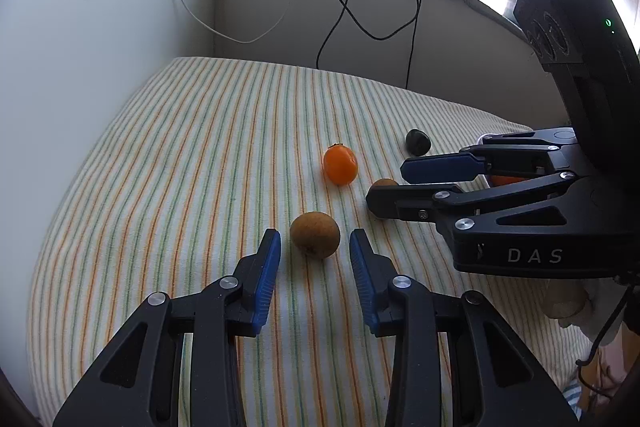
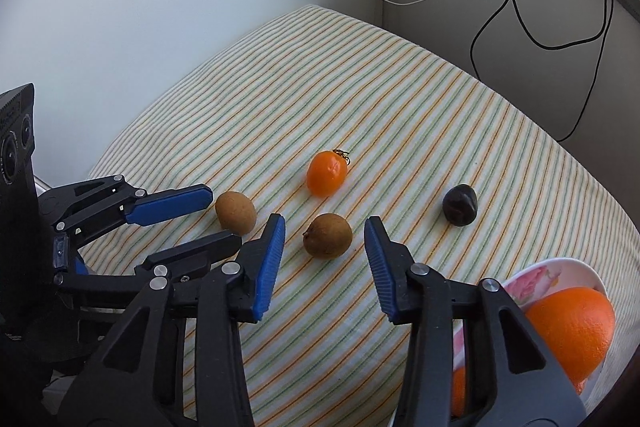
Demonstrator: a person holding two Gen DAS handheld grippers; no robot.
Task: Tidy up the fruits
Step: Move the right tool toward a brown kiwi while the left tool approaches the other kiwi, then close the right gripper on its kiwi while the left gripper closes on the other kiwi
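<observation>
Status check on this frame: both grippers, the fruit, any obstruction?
Left gripper open around one kiwi. Right gripper open around the other kiwi. Orange in bowl. Nothing in the way.

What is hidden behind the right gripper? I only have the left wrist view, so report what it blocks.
Observer: A white flower-patterned dish stands just to the right of the right gripper.
Operator: Tell me what is in it.
Observer: A large round orange lies in the dish.
Operator: Now report that gripper's jaws.
Observer: They are open around a round brown rough-skinned fruit, with a visible gap between the fruit and each blue pad.
</observation>
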